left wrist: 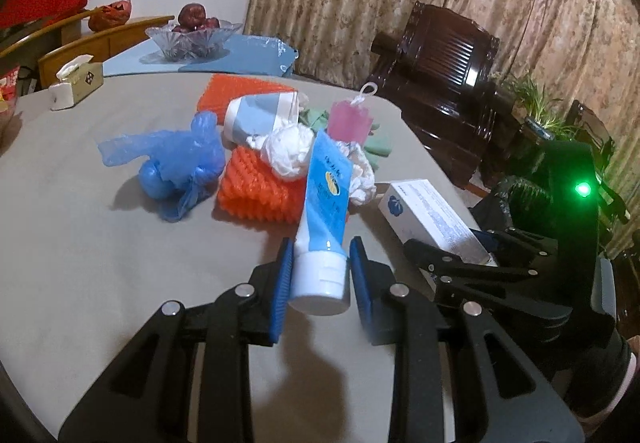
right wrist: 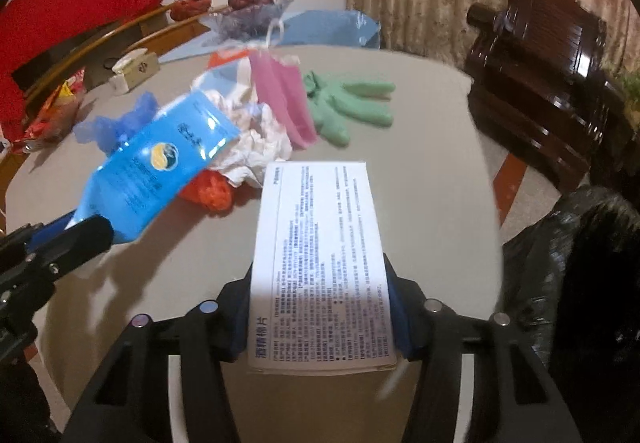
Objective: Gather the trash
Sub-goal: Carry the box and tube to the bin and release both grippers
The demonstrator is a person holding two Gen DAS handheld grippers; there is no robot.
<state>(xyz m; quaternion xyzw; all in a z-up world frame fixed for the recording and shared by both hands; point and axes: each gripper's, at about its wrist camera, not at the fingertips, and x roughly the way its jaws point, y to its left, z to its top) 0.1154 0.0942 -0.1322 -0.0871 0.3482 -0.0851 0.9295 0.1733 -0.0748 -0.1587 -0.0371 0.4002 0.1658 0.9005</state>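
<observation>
My left gripper is shut on the white cap of a blue tube, which is held off the grey table, tail pointing away. My right gripper is shut on a white printed box, the blue pads pressing on its long sides. Behind them lies a pile of trash: a crumpled blue plastic bag, orange foam netting, white tissue, a pink pouch and a green glove. In the right wrist view the left gripper holds the tube at the left.
A black rubbish bag hangs past the table's right edge. At the back stand a tissue box, a glass fruit bowl and a blue sheet. A dark wooden armchair stands beyond the table.
</observation>
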